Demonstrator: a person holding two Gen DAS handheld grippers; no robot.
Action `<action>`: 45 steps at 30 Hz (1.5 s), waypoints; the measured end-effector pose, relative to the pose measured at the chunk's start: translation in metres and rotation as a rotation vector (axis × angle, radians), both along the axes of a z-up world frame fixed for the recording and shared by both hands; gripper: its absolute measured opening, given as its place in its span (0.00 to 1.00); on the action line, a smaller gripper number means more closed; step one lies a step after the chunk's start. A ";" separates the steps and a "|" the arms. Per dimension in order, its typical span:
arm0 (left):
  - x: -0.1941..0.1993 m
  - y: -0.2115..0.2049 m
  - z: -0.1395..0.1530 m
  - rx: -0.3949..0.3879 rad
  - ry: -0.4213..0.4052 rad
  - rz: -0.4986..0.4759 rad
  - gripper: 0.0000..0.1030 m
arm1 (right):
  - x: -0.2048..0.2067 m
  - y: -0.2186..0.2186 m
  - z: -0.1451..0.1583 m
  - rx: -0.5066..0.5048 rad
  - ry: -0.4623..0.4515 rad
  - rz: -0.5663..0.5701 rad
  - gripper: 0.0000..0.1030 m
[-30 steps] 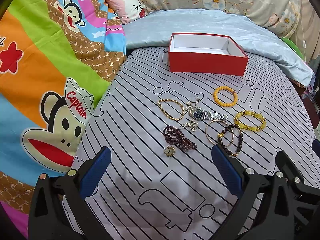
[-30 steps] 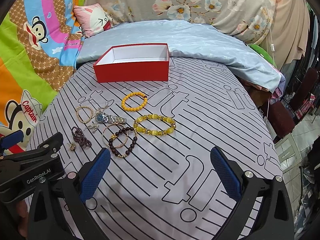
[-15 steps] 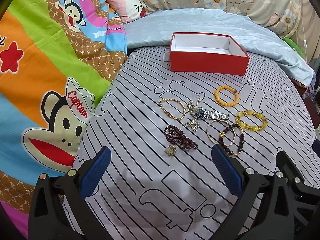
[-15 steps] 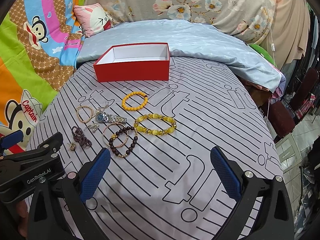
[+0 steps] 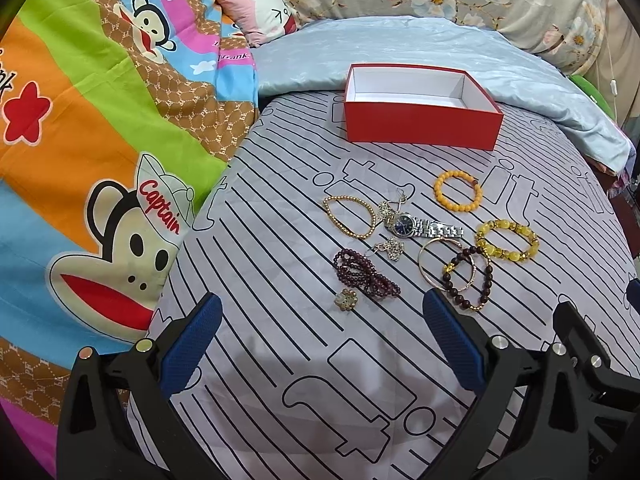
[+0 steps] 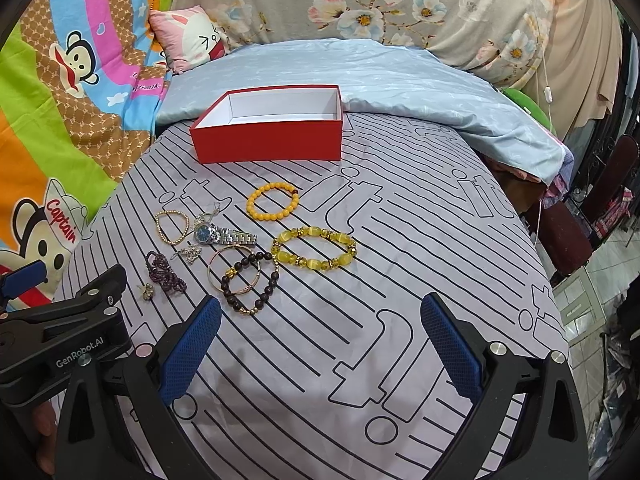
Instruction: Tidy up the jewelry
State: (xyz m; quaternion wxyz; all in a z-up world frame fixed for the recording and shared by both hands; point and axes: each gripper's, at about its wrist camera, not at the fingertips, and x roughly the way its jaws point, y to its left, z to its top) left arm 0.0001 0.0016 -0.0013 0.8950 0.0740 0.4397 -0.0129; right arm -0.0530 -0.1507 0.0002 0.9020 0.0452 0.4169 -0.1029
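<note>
Both grippers hang over the near edge of a grey bedsheet printed with black lines (image 5: 280,340), each with its blue-padded fingers spread wide and nothing between them: the left gripper (image 5: 320,340) and the right gripper (image 6: 320,344).

The jewelry lies loose in a cluster on the sheet, well short of an open red cardboard box with a white inside (image 5: 420,128) that stands farther back and holds nothing visible. From the left wrist view the closest pieces are a small gold flower-shaped brooch (image 5: 346,300) and a coiled dark purple bead strand (image 5: 366,274), with a thin gold bead bracelet (image 5: 348,216) beyond. A silver wristwatch with a blue dial (image 5: 420,228) sits mid-cluster, touching a tangle of silver chain (image 5: 390,246).

The right wrist view puts a dark brown bead bracelet (image 6: 250,282) crossing a thin gold bangle (image 6: 234,270) nearest, then a chunky yellow stone bracelet (image 6: 314,248) and a round orange bead bracelet (image 6: 273,202). Only this view shows a chair and tiled floor (image 6: 592,288) off the bed's right side, and a fingertip (image 6: 44,436) under the left gripper's body.
</note>
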 end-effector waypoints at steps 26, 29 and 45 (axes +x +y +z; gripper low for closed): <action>0.001 0.003 -0.002 0.015 0.006 0.029 0.95 | 0.006 0.004 -0.004 0.015 0.002 0.021 0.95; 0.001 0.003 -0.002 0.015 0.007 0.029 0.95 | 0.006 0.004 -0.005 0.015 0.003 0.021 0.95; 0.003 0.004 -0.004 0.013 0.009 0.030 0.95 | 0.007 0.004 -0.005 0.017 0.002 0.024 0.95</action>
